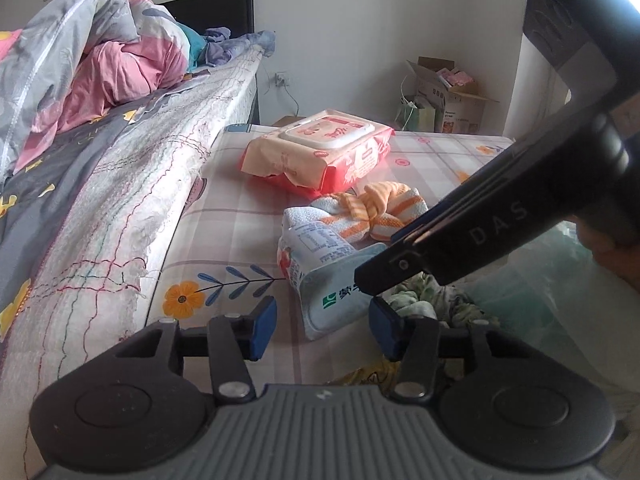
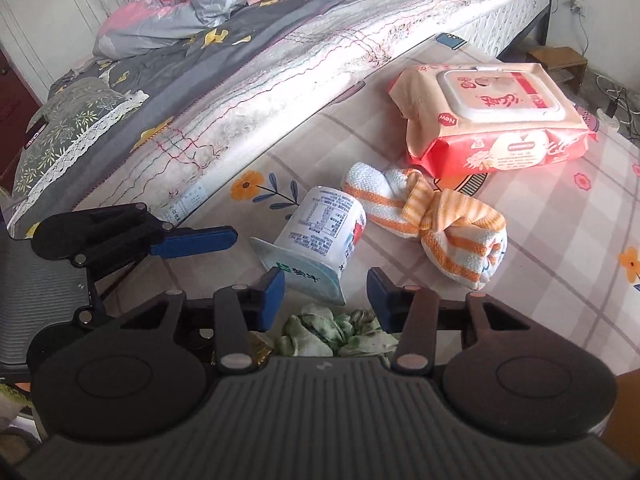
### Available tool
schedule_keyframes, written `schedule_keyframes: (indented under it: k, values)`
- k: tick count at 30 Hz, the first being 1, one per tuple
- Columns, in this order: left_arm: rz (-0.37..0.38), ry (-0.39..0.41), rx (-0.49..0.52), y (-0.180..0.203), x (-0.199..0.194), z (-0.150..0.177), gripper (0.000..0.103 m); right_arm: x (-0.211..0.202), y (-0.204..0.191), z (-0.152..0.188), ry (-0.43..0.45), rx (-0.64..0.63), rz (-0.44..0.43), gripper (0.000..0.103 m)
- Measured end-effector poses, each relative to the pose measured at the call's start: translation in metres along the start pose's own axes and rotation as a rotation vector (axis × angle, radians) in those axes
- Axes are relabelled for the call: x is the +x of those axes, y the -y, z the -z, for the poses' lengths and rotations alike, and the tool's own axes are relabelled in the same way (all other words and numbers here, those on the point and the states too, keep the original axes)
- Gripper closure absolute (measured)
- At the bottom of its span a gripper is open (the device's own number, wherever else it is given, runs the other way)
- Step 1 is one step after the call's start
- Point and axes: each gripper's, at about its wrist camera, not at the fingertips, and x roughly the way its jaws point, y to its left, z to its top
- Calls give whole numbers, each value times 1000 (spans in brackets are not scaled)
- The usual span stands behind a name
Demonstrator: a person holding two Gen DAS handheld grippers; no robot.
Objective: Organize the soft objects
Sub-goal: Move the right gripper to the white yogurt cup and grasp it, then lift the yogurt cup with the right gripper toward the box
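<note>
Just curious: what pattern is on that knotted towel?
Orange and white stripes on the knotted towel; clearest in the right wrist view.

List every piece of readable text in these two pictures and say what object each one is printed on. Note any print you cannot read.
"DAS" on the black body of the right gripper.
"New", upside down, in a red circle on the peach-and-red soft pack of wet wipes.
Green logo with Chinese characters on the foil lid of the tipped white plastic yogurt cup: not legible.
Table of fine print on the cup's side: too small.
Red script on the pack's lid: unreadable.
</note>
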Motion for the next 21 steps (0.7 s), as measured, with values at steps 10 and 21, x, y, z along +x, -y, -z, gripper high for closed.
schedule_keyframes:
  k: [10, 21]
  values:
    - [19, -7, -75, -10, 8, -7, 83, 12, 6, -1, 7, 26, -49, 81]
    - [82, 30, -208, -28, -25, -29, 83, -11, 20, -9, 67, 209, -150, 81]
